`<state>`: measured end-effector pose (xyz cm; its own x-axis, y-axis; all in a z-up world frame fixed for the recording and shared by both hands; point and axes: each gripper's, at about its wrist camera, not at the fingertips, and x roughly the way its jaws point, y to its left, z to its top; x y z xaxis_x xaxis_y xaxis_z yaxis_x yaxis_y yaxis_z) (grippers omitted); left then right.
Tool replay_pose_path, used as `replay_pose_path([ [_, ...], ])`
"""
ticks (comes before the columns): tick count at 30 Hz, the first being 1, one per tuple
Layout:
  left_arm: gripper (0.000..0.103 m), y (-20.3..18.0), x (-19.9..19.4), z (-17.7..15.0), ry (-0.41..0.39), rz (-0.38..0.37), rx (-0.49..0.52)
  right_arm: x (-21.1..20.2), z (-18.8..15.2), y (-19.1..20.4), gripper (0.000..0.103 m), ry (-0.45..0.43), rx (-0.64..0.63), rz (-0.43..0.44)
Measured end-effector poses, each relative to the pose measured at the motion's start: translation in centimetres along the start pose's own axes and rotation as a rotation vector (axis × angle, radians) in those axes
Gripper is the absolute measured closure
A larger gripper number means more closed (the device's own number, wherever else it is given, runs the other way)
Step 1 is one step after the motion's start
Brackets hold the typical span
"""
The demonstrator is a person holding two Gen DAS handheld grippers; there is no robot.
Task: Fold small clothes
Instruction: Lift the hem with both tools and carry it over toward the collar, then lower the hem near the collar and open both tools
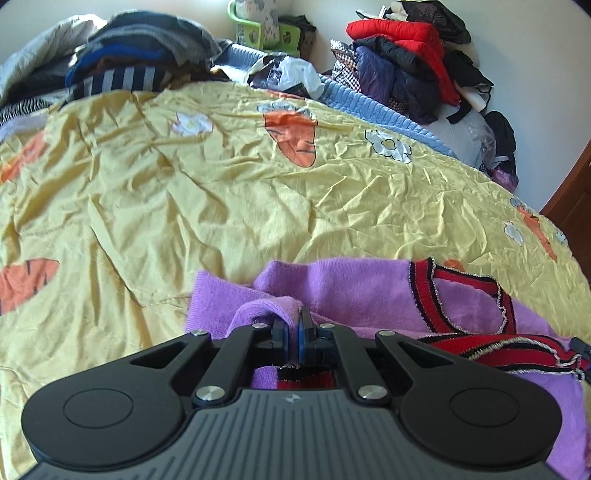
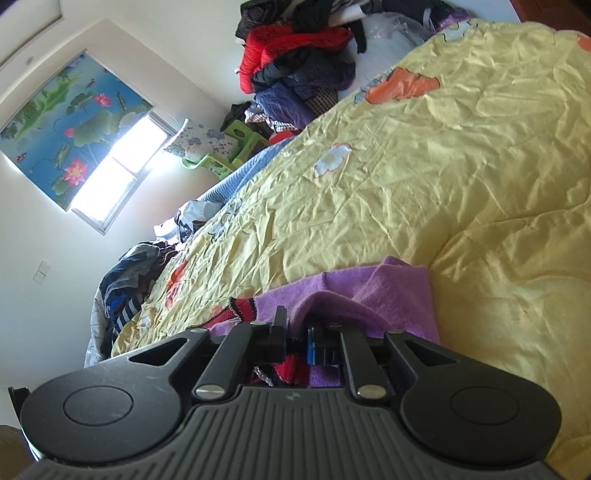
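Note:
A small purple knit sweater (image 1: 343, 291) with red-and-black striped trim (image 1: 469, 284) lies on the yellow bedspread near the front. My left gripper (image 1: 294, 332) is shut on a fold of its purple fabric, which bunches up between the blue pads. In the right wrist view, the same purple sweater (image 2: 384, 291) drapes over my right gripper (image 2: 297, 332), which is shut on its cloth; red striped trim (image 2: 242, 308) shows to the left of the fingers. The right view is tilted sideways.
The yellow bedspread (image 1: 221, 192) with carrot and flower prints covers the bed. Piles of clothes sit at the far left (image 1: 122, 55) and far right, with a red jacket (image 1: 399, 33) on top. A green stool (image 1: 258, 29) stands by the wall. A window (image 2: 118, 166) shows in the right view.

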<state>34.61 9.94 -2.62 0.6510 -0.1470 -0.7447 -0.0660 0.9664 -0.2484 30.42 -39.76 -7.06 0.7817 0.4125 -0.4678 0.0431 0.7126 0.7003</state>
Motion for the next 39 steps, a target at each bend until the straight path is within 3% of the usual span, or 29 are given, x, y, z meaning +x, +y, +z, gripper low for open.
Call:
replay_pose_path([
  [2,0.098,0.2,0.2,0.2,0.011,-0.009,-0.012,0.3,0.3,-0.1,0.075,0.005,0.005,0.0],
  [4,0.098,0.4,0.5,0.5,0.025,-0.016,-0.028,0.5,0.5,0.0,0.06,0.005,0.007,-0.002],
  [10,0.097,0.9,0.8,1.1,0.044,-0.039,-0.09,1.1,0.8,0.4,0.048,0.008,0.002,-0.001],
  [18,0.096,2.5,1.2,2.2,0.08,-0.106,-0.245,1.9,0.9,0.0,0.044,-0.013,0.026,-0.011],
  [22,0.087,4.1,1.8,2.6,0.101,-0.183,-0.375,2.1,1.0,-0.1,0.044,-0.023,0.025,-0.016],
  [26,0.064,5.7,2.1,2.8,0.1,-0.233,-0.482,2.2,1.1,0.0,0.042,-0.03,0.018,-0.012],
  [32,0.04,5.4,0.5,3.2,0.027,-0.169,-0.417,2.3,1.1,0.5,0.04,-0.034,-0.015,-0.026],
  [39,0.038,4.2,-2.1,3.2,-0.058,-0.104,-0.285,1.3,0.7,2.5,0.036,-0.054,-0.105,-0.017],
])
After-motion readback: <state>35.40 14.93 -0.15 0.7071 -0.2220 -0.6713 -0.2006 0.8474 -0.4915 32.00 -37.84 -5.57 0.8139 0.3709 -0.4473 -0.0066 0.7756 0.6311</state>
